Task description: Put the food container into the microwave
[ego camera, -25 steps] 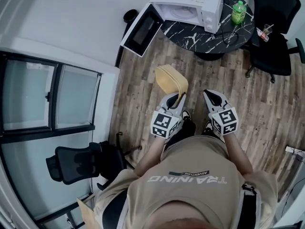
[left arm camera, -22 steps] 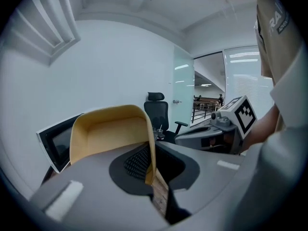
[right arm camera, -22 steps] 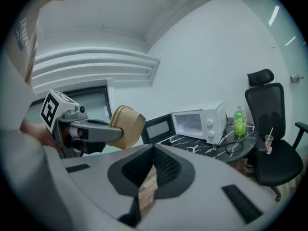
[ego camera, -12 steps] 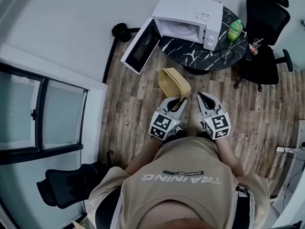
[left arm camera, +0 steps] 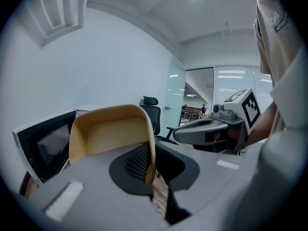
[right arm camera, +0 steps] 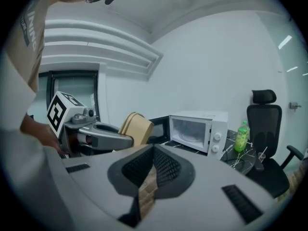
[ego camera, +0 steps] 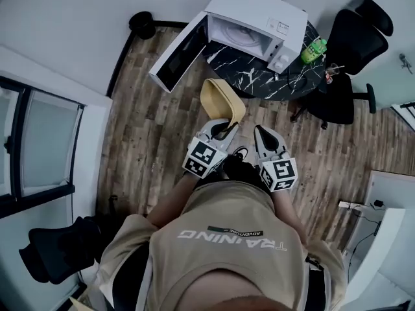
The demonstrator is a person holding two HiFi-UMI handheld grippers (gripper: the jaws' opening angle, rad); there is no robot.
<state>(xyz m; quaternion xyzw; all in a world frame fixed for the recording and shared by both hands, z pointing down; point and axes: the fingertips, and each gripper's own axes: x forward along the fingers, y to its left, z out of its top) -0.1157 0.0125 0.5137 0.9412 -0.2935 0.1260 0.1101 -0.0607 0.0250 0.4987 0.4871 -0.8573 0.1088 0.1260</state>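
Green bottle (ego camera: 314, 48) stands on black marble tabletop (ego camera: 256, 78), upper right; black office chair (ego camera: 347, 41) adjacent. Wood floor (ego camera: 165, 131) below.

Microwave (ego camera: 259, 8) mouth gapes toward us, door (ego camera: 176, 54) swung out left. Open floor (ego camera: 162, 125) up to the tabletop (ego camera: 254, 78); bottle (ego camera: 314, 48) and chair (ego camera: 347, 41) crowd the right.

An office break corner: black swivel chairs (ego camera: 353, 34), glass partition walls (ego camera: 42, 141) and a wood-plank floor (ego camera: 155, 135) surround a small round marble-look worktop (ego camera: 253, 80) carrying a white microwave (ego camera: 256, 18) and a green drink bottle (ego camera: 314, 47).
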